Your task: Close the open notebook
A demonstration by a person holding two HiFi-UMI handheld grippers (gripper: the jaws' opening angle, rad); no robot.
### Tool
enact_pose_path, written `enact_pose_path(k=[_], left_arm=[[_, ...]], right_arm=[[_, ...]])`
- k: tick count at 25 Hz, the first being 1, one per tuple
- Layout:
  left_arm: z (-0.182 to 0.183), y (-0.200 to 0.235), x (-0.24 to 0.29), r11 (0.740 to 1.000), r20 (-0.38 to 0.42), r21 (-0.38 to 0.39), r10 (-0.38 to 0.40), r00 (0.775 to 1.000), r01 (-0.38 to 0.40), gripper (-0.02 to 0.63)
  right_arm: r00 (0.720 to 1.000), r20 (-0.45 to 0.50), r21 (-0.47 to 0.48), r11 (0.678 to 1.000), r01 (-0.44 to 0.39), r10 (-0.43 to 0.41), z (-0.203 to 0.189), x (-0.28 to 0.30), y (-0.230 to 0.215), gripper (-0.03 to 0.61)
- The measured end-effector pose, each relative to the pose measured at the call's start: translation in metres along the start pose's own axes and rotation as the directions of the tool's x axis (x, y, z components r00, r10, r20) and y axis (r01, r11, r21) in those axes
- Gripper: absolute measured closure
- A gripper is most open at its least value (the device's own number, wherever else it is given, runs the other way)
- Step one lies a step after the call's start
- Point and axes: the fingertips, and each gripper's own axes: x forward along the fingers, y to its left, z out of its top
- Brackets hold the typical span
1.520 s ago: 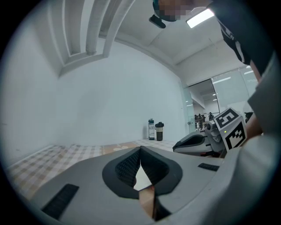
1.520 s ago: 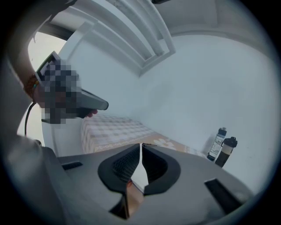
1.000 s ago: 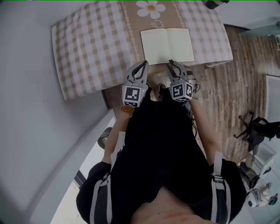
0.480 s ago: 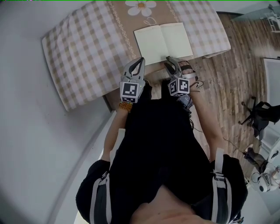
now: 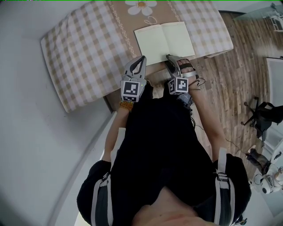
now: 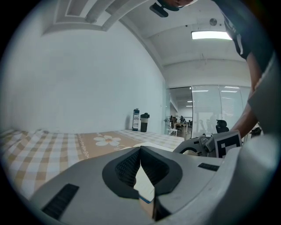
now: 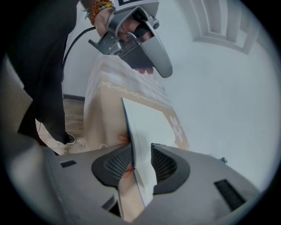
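The open notebook [image 5: 164, 42] lies flat with cream pages on the checked tablecloth, near the table's front edge. My right gripper [image 5: 170, 57] is at its near edge, rolled onto its side. In the right gripper view the jaws [image 7: 140, 149] have just been opening and stand wide. The notebook's blue-edged cover and pages [image 7: 147, 125] run between them, with a gap at the left pad. My left gripper [image 5: 142, 58] hovers just left of the notebook, shut with nothing in it [image 6: 140, 150]. A pale page [image 6: 144, 184] shows beneath its jaws.
The table [image 5: 84, 57] has a beige runner with a daisy print [image 5: 140, 7]. Two dark bottles [image 6: 139, 120] stand at its far end. A grey wall is on the left, and wooden floor [image 5: 230, 88] with an office chair [image 5: 265, 119] on the right.
Both grippers have sunk toward the table's front edge. The right gripper rolled onto its side, widened its jaws and now straddles the notebook's near edge. The left stayed shut.
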Motion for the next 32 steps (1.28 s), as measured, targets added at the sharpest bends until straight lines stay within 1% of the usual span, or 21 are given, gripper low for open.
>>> enact_pose_path(k=[4, 7, 9, 11, 13, 16, 18, 19, 20, 21, 22, 23, 25, 28, 30, 31, 32], left_arm=[[0.0, 0.001, -0.003, 1.0, 0.001, -0.003, 0.006, 1.0, -0.006, 0.597], [-0.002, 0.001, -0.005, 1.0, -0.005, -0.002, 0.0, 1.0, 0.0, 0.598], [-0.005, 0.003, -0.007, 1.0, -0.012, -0.006, -0.002, 1.0, 0.002, 0.598], [-0.007, 0.004, -0.007, 1.0, -0.021, -0.022, -0.006, 1.0, 0.006, 0.597], [-0.01, 0.007, -0.008, 0.998, -0.033, -0.061, -0.012, 0.999, 0.01, 0.597], [-0.017, 0.013, -0.008, 0.989, -0.064, -0.144, -0.024, 0.998, 0.014, 0.597], [-0.024, 0.017, -0.007, 0.978, -0.091, -0.209, -0.04, 0.995, 0.02, 0.597], [-0.027, 0.018, -0.005, 0.968, -0.104, -0.25, -0.057, 0.993, 0.029, 0.597], [-0.031, 0.018, -0.003, 0.952, -0.114, -0.304, -0.084, 0.99, 0.046, 0.558], [-0.034, 0.017, 0.0, 0.927, -0.119, -0.37, -0.117, 0.986, 0.065, 0.516], [-0.037, 0.017, 0.004, 0.892, -0.12, -0.445, -0.149, 0.982, 0.081, 0.47], [-0.039, 0.018, 0.007, 0.85, -0.115, -0.518, -0.173, 0.978, 0.09, 0.442], [-0.042, 0.023, 0.015, 0.766, -0.096, -0.636, -0.199, 0.975, 0.093, 0.442], [-0.044, 0.034, 0.028, 0.659, -0.073, -0.747, -0.213, 0.974, 0.088, 0.442], [-0.046, 0.048, 0.04, 0.602, -0.073, -0.795, -0.217, 0.973, 0.075, 0.442], [-0.046, 0.054, 0.047, 0.581, -0.081, -0.811, -0.224, 0.971, 0.067, 0.442], [-0.046, 0.058, 0.053, 0.566, -0.09, -0.822, -0.235, 0.968, 0.061, 0.442]], right_arm=[[1.0, -0.002, -0.031, 0.999, 0.011, -0.011, 0.001, 0.001, 0.0, 0.433], [0.999, -0.008, -0.075, 0.997, 0.032, -0.033, 0.002, 0.002, 0.0, 0.434], [0.999, -0.008, -0.102, 0.994, 0.046, -0.047, 0.004, 0.003, 0.004, 0.465], [0.998, -0.004, -0.105, 0.992, 0.066, -0.067, 0.004, 0.004, 0.008, 0.531], [0.996, -0.001, -0.074, 0.994, 0.085, -0.086, 0.003, 0.003, 0.01, 0.538], [0.996, 0.004, -0.008, 0.996, 0.093, -0.093, 0.002, 0.0, 0.007, 0.545], [0.995, 0.013, 0.032, 0.995, 0.097, -0.097, 0.002, -0.001, 0.004, 0.548], [0.995, 0.016, 0.051, 0.994, 0.097, -0.098, 0.002, -0.002, 0.003, 0.549], [0.995, 0.019, 0.068, 0.993, 0.097, -0.098, 0.002, -0.003, 0.002, 0.551], [0.995, 0.021, 0.084, 0.992, 0.095, -0.097, 0.001, -0.004, 0.002, 0.551], [0.995, 0.024, 0.096, 0.991, 0.094, -0.097, 0.001, -0.004, 0.001, 0.551], [0.995, 0.025, 0.107, 0.99, 0.092, -0.096, 0.001, -0.004, 0.001, 0.551], [0.995, 0.027, 0.124, 0.988, 0.091, -0.095, 0.001, -0.005, 0.001, 0.551], [0.995, 0.033, 0.138, 0.986, 0.093, -0.098, 0.002, -0.006, -0.001, 0.551], [0.995, 0.034, 0.145, 0.985, 0.093, -0.099, 0.004, -0.002, -0.008, 0.551], [0.995, 0.034, 0.148, 0.985, 0.092, -0.098, 0.005, 0.002, -0.013, 0.551], [0.995, 0.033, 0.151, 0.984, 0.09, -0.096, 0.006, 0.005, -0.016, 0.551]])
